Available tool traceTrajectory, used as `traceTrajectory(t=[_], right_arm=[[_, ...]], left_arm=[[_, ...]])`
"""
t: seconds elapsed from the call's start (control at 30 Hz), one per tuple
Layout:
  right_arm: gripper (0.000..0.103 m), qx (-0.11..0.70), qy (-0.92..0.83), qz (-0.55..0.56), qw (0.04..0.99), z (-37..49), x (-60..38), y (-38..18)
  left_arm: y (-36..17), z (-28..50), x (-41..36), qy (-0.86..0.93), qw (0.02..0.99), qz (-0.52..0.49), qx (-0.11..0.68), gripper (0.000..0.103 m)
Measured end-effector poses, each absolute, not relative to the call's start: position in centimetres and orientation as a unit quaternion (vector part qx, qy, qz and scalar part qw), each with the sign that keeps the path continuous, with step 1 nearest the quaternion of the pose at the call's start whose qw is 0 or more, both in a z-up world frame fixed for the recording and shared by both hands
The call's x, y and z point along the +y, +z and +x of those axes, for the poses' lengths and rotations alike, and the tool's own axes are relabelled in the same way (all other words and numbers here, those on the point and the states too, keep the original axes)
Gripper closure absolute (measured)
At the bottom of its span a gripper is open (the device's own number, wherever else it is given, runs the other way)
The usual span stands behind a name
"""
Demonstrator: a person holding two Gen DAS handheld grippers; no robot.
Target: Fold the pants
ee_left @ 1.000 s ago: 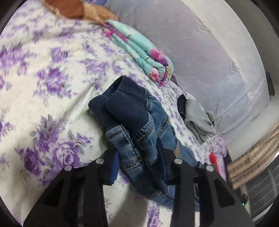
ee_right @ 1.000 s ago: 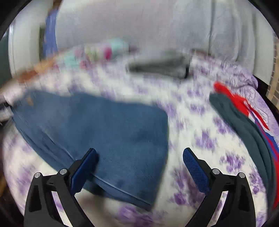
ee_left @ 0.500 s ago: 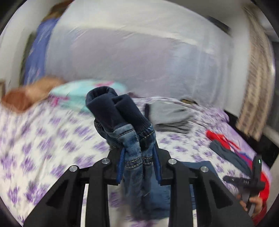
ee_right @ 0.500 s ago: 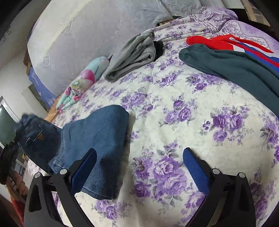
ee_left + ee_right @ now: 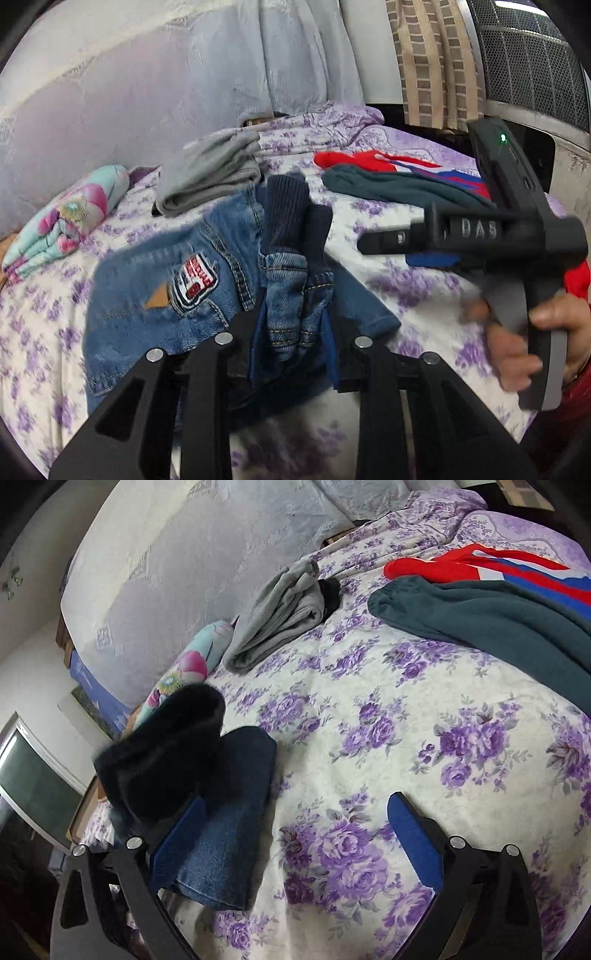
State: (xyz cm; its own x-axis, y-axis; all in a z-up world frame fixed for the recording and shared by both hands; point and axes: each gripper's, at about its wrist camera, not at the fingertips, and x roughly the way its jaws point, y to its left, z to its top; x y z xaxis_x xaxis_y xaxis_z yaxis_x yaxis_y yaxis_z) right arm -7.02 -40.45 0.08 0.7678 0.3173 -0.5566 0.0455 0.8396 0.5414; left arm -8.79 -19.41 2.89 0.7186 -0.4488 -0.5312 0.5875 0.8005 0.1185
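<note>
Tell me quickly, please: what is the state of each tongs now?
Left tongs: closed on the jeans, at the bunched waistband.
Right tongs: open, holding nothing, above the floral bedspread.

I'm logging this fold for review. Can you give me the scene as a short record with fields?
surface: purple-flowered bedspread
garment: blue denim jeans with dark ribbed cuffs, partly folded
left gripper: shut on the jeans' cuff end
right gripper: open, holding nothing
other clothes: folded grey garment; dark green pants; red-and-blue garment
</note>
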Motion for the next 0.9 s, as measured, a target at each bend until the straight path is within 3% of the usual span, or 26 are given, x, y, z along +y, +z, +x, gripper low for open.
traceTrajectory(t=[0.07,0.1,0.13,0.33,0.57,0.67,0.73,0.8,0.9], right_arm=[[0.004,0.332,0.075,0.272,0.9,-6.9,-40.5,0.1],[0.004,0.332,0.075,0.27,0.901,-6.9,-40.5,0.1],[0.004,0.332,0.075,0.27,0.901,-6.8,-40.5,0.1],[0.004,0.305,0.062,0.267,0.912,-7.7,-40.7,1.0],[0.004,0.252,0.052,0.107,0.961,-7.2,-34.3,6.9],[0.003,0.276,0.024,0.075,0.958,-5.7,-34.0,6.0],[0.003,0.337,-0.022,0.053,0.94,-4.2,-35.4,3.2],[0.003,0.392,-0.021,0.098,0.915,-3.6,-37.6,1.0],[0.004,0.313,-0.047,0.148,0.937,-5.9,-40.0,3.5]], left_arm=[[3.5,-9.6,-18.8,-0.301,0.913,0.138,0.24,0.053],[4.2,-10.2,-17.9,-0.339,0.904,0.11,0.237,0.022],[4.7,-10.8,-17.1,-0.359,0.9,0.087,0.23,0.011],[5.7,-11.5,-14.1,-0.329,0.919,0.053,0.213,0.011],[6.3,-6.3,-9.8,-0.229,0.941,-0.004,0.248,0.011],[3.9,-5.0,-10.2,-0.227,0.929,0.012,0.291,0.011],[1.7,-5.0,-10.9,-0.205,0.933,0.052,0.291,0.008],[1.8,-5.4,-11.4,-0.203,0.935,0.059,0.286,0.006],[1.7,-5.3,-11.2,-0.199,0.935,0.056,0.288,0.005]])
